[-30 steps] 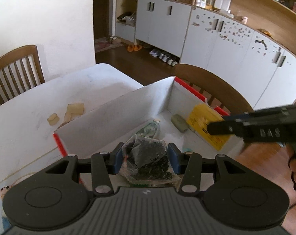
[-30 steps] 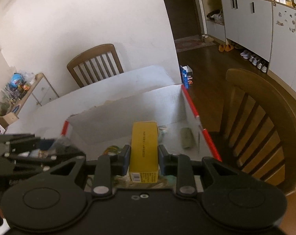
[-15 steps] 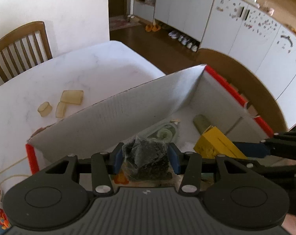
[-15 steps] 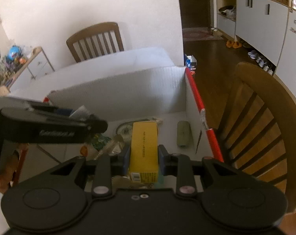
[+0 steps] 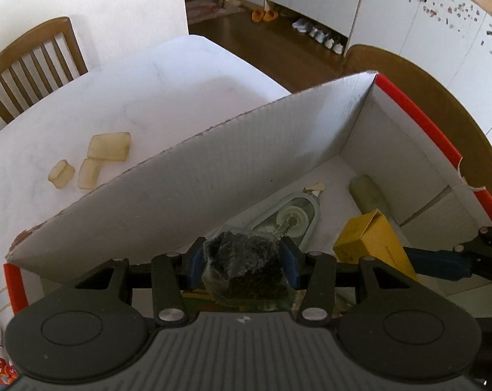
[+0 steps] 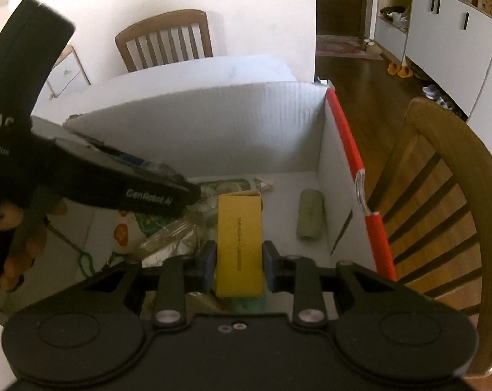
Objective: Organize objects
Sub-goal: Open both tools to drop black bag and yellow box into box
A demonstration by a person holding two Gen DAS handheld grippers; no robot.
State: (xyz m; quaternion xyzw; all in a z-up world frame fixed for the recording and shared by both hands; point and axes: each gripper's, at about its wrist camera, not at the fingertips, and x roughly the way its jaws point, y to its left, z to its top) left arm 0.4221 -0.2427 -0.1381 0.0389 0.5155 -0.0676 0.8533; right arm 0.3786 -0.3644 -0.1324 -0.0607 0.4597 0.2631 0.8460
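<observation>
My left gripper (image 5: 242,262) is shut on a clear bag of dark bits (image 5: 246,268) and holds it over the white box with red edges (image 5: 213,176). My right gripper (image 6: 239,265) is shut on a yellow carton (image 6: 239,234) over the same box (image 6: 213,123); the carton also shows in the left wrist view (image 5: 373,241). The left gripper body (image 6: 82,176) crosses the right wrist view at the left. In the box lie a tape dispenser (image 5: 291,218), a green roll (image 6: 309,215) and crumpled wrappers (image 6: 174,234).
Three pale yellow blocks (image 5: 92,159) lie on the white table (image 5: 148,91) beyond the box. A wooden chair (image 6: 441,202) stands close to the box's right side; another chair (image 5: 30,62) is at the table's far end. Cabinets and shoes are behind.
Both grippers have moved lower and further over the box with their loads still held. The left gripper body has come closer in the right wrist view.
</observation>
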